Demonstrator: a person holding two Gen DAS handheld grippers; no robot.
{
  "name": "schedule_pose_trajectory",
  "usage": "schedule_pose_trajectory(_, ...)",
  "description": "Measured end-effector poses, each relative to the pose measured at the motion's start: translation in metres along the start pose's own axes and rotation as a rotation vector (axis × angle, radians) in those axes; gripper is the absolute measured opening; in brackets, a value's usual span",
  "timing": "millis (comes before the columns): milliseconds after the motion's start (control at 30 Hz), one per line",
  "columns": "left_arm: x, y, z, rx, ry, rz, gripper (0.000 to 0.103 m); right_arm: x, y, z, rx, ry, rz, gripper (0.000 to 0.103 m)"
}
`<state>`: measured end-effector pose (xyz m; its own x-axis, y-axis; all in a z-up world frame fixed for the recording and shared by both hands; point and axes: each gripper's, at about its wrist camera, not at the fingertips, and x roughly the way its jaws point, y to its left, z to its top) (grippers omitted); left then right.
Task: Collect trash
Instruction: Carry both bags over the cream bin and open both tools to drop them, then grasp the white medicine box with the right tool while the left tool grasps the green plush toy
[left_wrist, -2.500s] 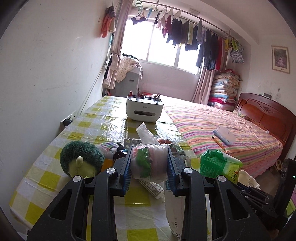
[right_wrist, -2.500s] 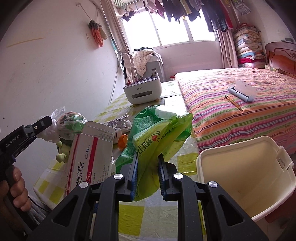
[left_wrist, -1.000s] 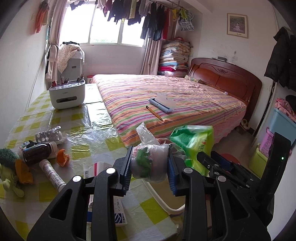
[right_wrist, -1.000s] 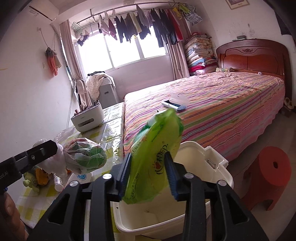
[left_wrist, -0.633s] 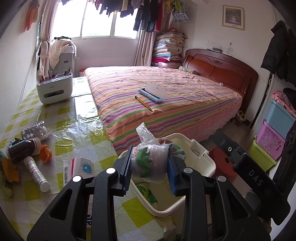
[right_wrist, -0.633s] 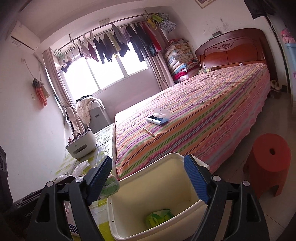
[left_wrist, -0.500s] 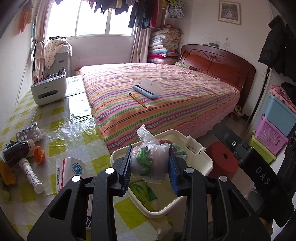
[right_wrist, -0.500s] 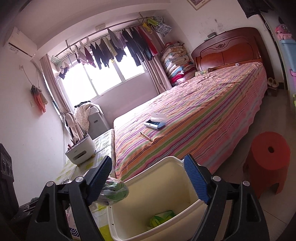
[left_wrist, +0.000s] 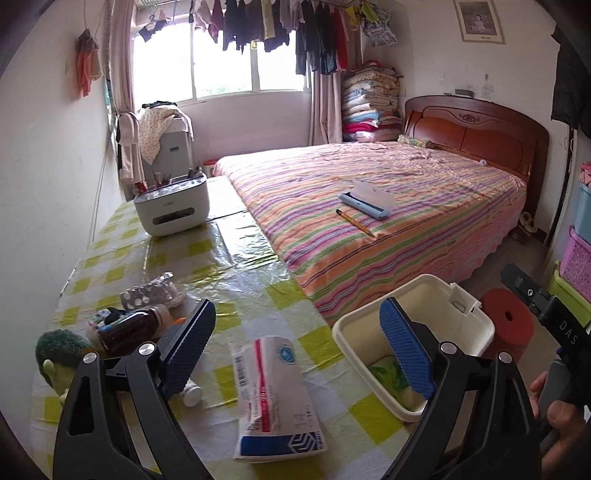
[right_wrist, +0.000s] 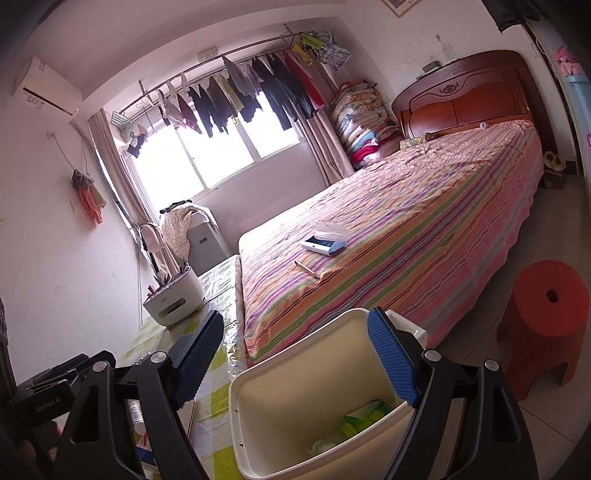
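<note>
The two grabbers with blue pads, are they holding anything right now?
No, nothing. The left gripper is opening, with nothing between its jaws. The right gripper is open and empty above the cream plastic bin, where green trash lies.

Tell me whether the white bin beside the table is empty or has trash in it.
Not empty. The white bin holds crumpled green packaging and a pale plastic bag at its bottom; most of its inside is still bare.

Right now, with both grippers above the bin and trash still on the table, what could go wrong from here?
The medicine box lies close to the table edge; a clumsy grab by the left gripper, whose jaws are opening with nothing between them, may knock it to the floor. The white bin stands beside the table, so a bump from the open right gripper could shift it.
</note>
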<state>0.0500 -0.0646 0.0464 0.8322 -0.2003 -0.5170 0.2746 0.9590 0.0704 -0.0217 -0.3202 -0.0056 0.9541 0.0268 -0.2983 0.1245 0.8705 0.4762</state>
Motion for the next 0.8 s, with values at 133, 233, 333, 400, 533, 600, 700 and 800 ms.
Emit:
schedule_pose_trajectory(133, -0.01, 0.057, -0.009, -0.066, 0.011, 0.095, 0.09, 0.012, 0.021, -0.009, -0.047, 0.052, 0.039, 0.078)
schedule_pose_trajectory(233, -0.017, 0.1, -0.014, -0.187, 0.038, 0.115, 0.09, 0.02, 0.039, -0.017, -0.086, 0.093, 0.082, 0.078)
schedule_pose_trajectory(333, -0.027, 0.135, -0.023, -0.253, 0.027, 0.169, 0.09, 0.03, 0.058, -0.024, -0.106, 0.139, 0.126, 0.078)
schedule_pose_trajectory(400, -0.033, 0.155, -0.029, -0.279, 0.022, 0.222, 0.09, 0.038, 0.072, -0.03, -0.119, 0.176, 0.157, 0.078)
schedule_pose_trajectory(533, -0.044, 0.188, -0.035, -0.349, 0.02, 0.263, 0.09, 0.048, 0.1, -0.044, -0.165, 0.227, 0.195, 0.078)
schedule_pose_trajectory(600, -0.047, 0.199, -0.038, -0.375, 0.017, 0.28, 0.09, 0.051, 0.114, -0.051, -0.196, 0.244, 0.214, 0.078)
schedule_pose_trajectory(700, -0.049, 0.208, -0.042, -0.385, 0.03, 0.295, 0.09, 0.055, 0.13, -0.061, -0.244, 0.266, 0.228, 0.078)
schedule_pose_trajectory(800, -0.049, 0.214, -0.046, -0.388, 0.044, 0.304, 0.09, 0.058, 0.141, -0.069, -0.275, 0.292, 0.241, 0.078)
